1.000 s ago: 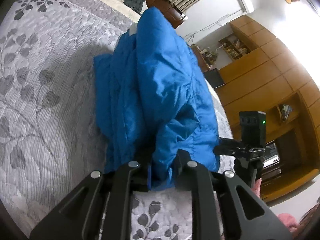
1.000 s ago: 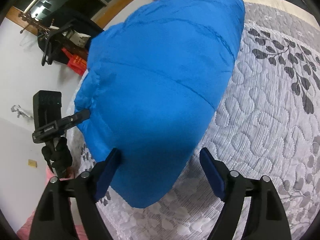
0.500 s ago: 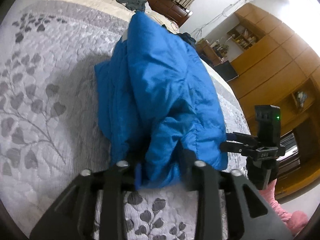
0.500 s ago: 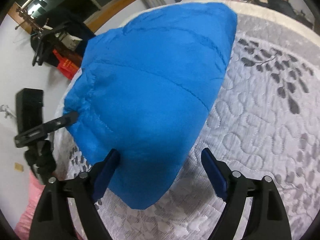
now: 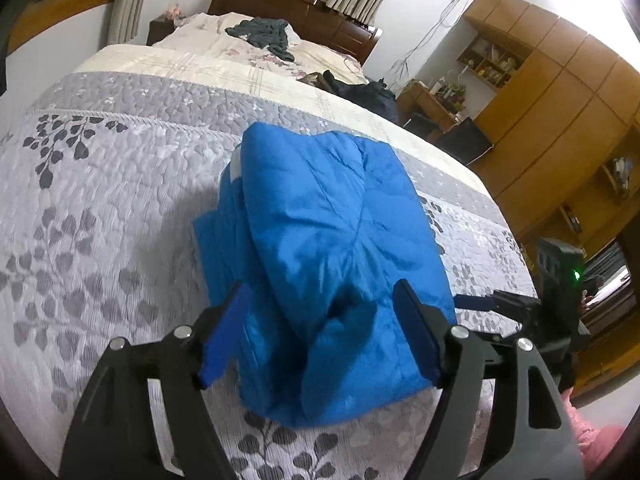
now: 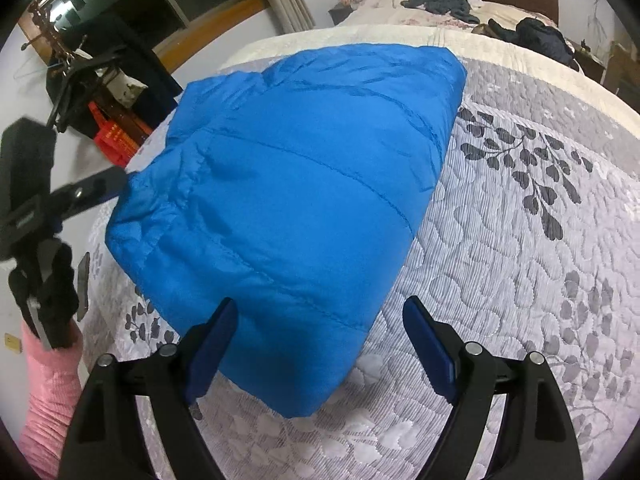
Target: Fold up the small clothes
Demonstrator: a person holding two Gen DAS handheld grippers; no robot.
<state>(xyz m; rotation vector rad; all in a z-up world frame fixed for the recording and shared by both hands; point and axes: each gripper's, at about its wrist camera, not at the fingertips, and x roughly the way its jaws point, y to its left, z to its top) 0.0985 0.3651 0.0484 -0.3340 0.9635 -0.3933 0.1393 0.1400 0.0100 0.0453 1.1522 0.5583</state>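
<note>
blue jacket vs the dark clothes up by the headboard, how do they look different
The blue jacket is bright blue and puffy, folded into a compact bundle; the dark clothes are grey-black and lie in a loose crumpled heap. The jacket sits on the grey leaf-print quilt near the grippers; the dark clothes lie far off on cream bedding. Both rest on the same bed.

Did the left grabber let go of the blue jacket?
Yes. The left gripper was pinching the blue jacket; now its jaws are wide apart and it has backed away toward the bedspread's near edge.
</note>
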